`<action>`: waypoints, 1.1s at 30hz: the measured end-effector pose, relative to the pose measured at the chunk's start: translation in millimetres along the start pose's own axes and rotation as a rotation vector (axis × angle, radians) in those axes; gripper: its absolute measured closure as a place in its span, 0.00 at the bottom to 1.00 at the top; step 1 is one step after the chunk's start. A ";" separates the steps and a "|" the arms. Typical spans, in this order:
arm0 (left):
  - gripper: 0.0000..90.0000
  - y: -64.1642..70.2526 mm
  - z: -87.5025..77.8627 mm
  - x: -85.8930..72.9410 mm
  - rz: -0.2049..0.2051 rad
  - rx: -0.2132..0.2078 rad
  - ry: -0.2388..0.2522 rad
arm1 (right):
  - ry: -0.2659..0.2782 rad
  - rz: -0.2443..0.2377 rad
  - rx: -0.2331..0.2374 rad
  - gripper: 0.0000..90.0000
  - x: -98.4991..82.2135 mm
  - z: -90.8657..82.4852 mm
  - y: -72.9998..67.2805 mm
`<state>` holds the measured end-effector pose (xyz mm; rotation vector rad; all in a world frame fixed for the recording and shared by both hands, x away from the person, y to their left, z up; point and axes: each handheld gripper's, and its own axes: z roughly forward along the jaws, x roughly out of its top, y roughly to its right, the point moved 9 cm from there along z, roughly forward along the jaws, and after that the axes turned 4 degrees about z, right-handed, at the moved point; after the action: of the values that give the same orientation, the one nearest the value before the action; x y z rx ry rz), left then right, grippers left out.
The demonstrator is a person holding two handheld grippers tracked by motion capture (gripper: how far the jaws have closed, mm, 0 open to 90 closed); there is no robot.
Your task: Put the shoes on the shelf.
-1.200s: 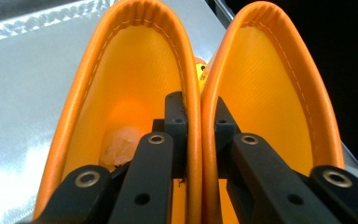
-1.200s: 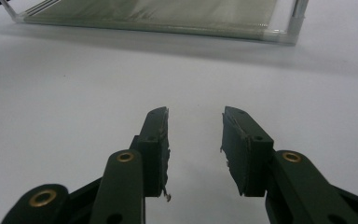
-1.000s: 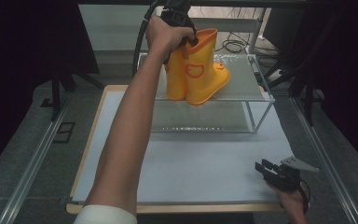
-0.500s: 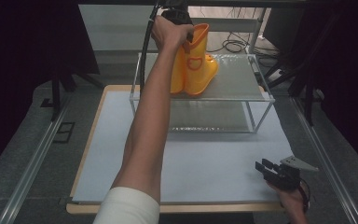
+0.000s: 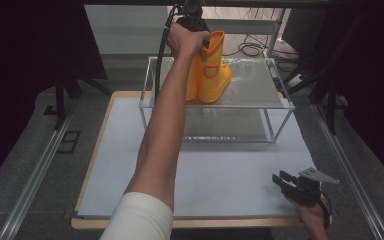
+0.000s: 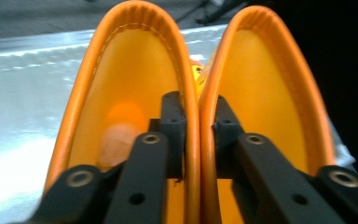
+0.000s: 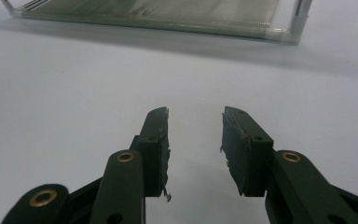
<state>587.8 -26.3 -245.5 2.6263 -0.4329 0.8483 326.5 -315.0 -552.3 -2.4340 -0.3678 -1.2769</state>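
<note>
On the glossy shelf point(image 5: 252, 87), smooth orange rubber boots point(image 5: 211, 70) stand upright.

Left arm: bare forearm, white sleeve at the upper arm, stretched far forward and up across the high view. Left hand point(image 5: 186, 41): fist closed round the gripper body, cable trailing from it. Left gripper point(image 6: 199, 122): jaws pointing down, a narrow gap between the pads; jaws have just been opening. Right hand point(image 5: 311, 214): low at the near right corner. Right gripper point(image 7: 196, 149): jaws level, parted, nothing between them.
</note>
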 end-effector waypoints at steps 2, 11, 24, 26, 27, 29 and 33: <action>0.70 1.2 -3.2 1.3 0.006 -0.013 0.011 | 0.000 -0.001 0.000 0.67 0.1 0.0 -0.9; 0.49 4.8 -22.2 3.7 0.026 -0.047 0.049 | -0.005 -0.006 0.003 0.67 -1.0 1.6 -3.0; 0.54 6.6 -67.6 -20.3 0.141 -0.115 0.108 | 0.005 0.005 -0.008 0.67 0.0 -2.3 -0.5; 0.56 8.3 -73.7 -26.3 0.163 -0.136 0.112 | 0.006 0.007 -0.010 0.67 -0.4 -3.2 0.3; 0.57 8.0 -78.2 -30.2 0.172 -0.138 0.117 | 0.007 0.007 -0.012 0.67 -0.5 -3.3 0.9; 0.59 7.1 -85.4 -35.4 0.190 -0.143 0.122 | 0.007 0.014 -0.013 0.67 -0.8 -3.5 1.4; 0.69 3.3 -103.3 -50.0 0.237 -0.133 0.121 | 0.011 0.011 -0.016 0.67 0.4 -4.2 1.5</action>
<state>496.1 22.2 -196.5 2.4183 -0.7514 1.0083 324.2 -318.2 -550.1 -2.4378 -0.3419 -1.2933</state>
